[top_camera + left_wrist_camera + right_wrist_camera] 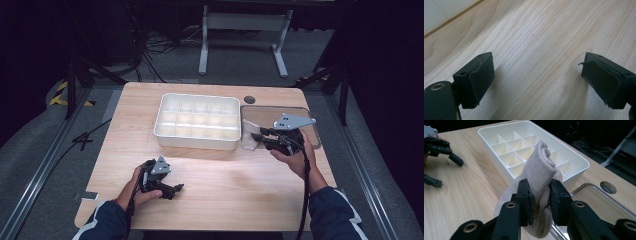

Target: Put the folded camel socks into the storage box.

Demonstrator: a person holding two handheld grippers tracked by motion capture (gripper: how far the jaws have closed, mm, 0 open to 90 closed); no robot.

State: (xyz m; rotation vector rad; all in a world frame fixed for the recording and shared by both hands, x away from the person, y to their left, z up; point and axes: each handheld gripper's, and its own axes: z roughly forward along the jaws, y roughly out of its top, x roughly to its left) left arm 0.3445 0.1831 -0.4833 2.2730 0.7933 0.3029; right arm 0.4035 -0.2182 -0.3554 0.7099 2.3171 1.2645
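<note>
Sock is the thing being handled here, a beige one, but going left to right across the table: the left gripper sits low over the near-left part of the wooden table, held in the person's left hand, with its jaws spread wide and nothing between them. The left gripper view has just bare wood grain between the two black pads. Next over, toward the far middle of the table, is the white compartment tray, a grid of small cells, and none of the ones I can see has anything in it. Just to the right of that tray is a clear flat lid or tray lying on the table, with a round hole in the tabletop just behind it. The right gripper is over the gap between the white tray and the clear one, jaws clamped onto the sock. In the right gripper view the sock is pinched around its middle between the pads, the upper end sticking up above the jaws in front of the white tray, the rest bunched and drooping below them.
</note>
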